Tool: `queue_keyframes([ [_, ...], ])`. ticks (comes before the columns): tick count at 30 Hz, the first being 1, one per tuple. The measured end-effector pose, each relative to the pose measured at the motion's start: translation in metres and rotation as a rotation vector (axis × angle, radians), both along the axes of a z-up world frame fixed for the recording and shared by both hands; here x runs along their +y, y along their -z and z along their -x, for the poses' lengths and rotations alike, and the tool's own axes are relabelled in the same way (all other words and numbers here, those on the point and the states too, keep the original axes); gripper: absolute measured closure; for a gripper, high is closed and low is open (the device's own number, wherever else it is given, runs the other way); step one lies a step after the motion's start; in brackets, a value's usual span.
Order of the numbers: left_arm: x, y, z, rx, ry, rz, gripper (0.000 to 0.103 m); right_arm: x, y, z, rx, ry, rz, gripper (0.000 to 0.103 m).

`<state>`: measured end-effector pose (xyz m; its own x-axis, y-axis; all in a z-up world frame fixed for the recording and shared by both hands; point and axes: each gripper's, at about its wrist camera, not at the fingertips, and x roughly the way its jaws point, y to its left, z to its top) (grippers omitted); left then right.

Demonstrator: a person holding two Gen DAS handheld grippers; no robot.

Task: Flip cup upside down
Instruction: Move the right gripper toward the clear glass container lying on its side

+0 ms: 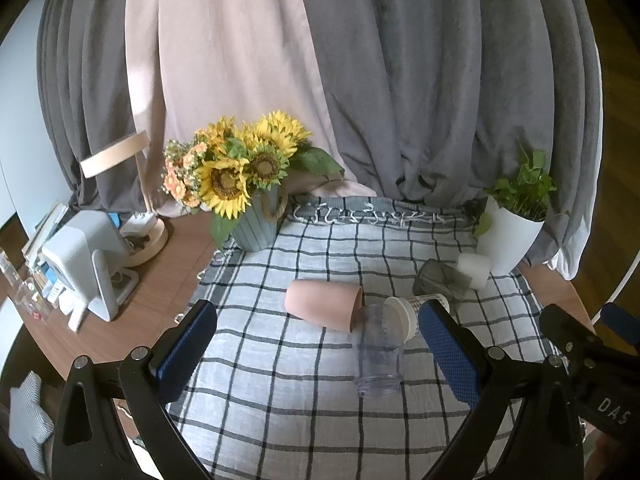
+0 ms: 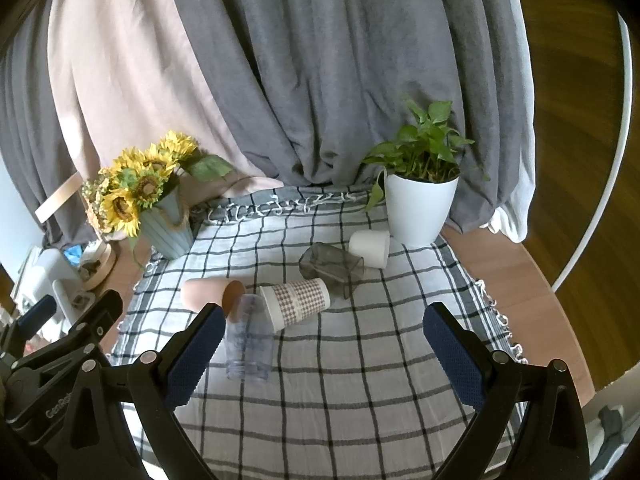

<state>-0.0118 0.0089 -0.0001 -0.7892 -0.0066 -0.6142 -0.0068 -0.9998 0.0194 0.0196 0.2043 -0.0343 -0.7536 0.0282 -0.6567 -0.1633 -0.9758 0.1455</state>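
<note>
Several cups lie on their sides on the checked cloth (image 1: 300,408): a pink cup (image 1: 322,305) (image 2: 204,292), a clear plastic cup (image 1: 378,354) (image 2: 248,342), a checked paper cup (image 2: 298,302) (image 1: 416,310), a smoky grey cup (image 2: 332,270) (image 1: 438,278) and a white cup (image 2: 370,247) (image 1: 474,270). My left gripper (image 1: 318,348) is open and empty above the cloth, near the clear cup. My right gripper (image 2: 322,346) is open and empty, just in front of the cups. Each gripper shows at the edge of the other's view.
A sunflower vase (image 1: 256,224) (image 2: 168,228) stands at the cloth's back left. A white plant pot (image 1: 508,236) (image 2: 418,208) stands at the back right. A lamp (image 1: 140,236) and a white device (image 1: 86,264) sit on the wooden table to the left. Curtains hang behind.
</note>
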Motion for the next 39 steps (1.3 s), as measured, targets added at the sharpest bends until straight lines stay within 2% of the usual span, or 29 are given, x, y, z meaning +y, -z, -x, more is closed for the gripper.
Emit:
queue_keyframes([
  [1, 0.001, 0.001, 0.003, -0.007, -0.002, -0.003, 0.000, 0.000, 0.001, 0.003, -0.014, 0.026, 0.034, 0.003],
  [6, 0.008, 0.017, 0.031, -0.096, -0.047, -0.024, 0.000, 0.008, 0.015, 0.027, -0.079, 0.001, 0.065, 0.003],
  [7, 0.010, 0.020, 0.035, -0.106, -0.052, -0.030, 0.000, 0.009, 0.018, 0.033, -0.102, 0.016, 0.103, 0.003],
  [12, 0.020, 0.034, 0.063, -0.152, -0.115, -0.040, 0.000, 0.024, 0.041, 0.078, -0.228, -0.085, 0.172, 0.003],
  [18, 0.028, 0.037, 0.091, -0.194, -0.199, -0.050, 0.000, 0.027, 0.058, 0.141, -0.354, -0.180, 0.182, 0.004],
  [21, 0.030, 0.043, 0.107, -0.222, -0.254, -0.029, 0.000, 0.024, 0.060, 0.177, -0.411, -0.247, 0.135, 0.004],
  [28, 0.035, 0.071, 0.148, -0.332, -0.311, -0.016, 0.000, 0.014, 0.083, 0.243, -0.558, -0.377, 0.042, 0.004],
  [30, 0.037, 0.075, 0.157, -0.336, -0.332, 0.002, 0.000, 0.010, 0.090, 0.256, -0.592, -0.418, 0.020, 0.004],
  [31, 0.039, 0.077, 0.162, -0.338, -0.341, 0.014, 0.000, 0.005, 0.093, 0.261, -0.630, -0.411, 0.132, 0.004],
  [39, 0.047, 0.096, 0.194, -0.390, -0.386, 0.039, 0.000, -0.010, 0.129, 0.300, -0.762, -0.583, 0.065, 0.006],
])
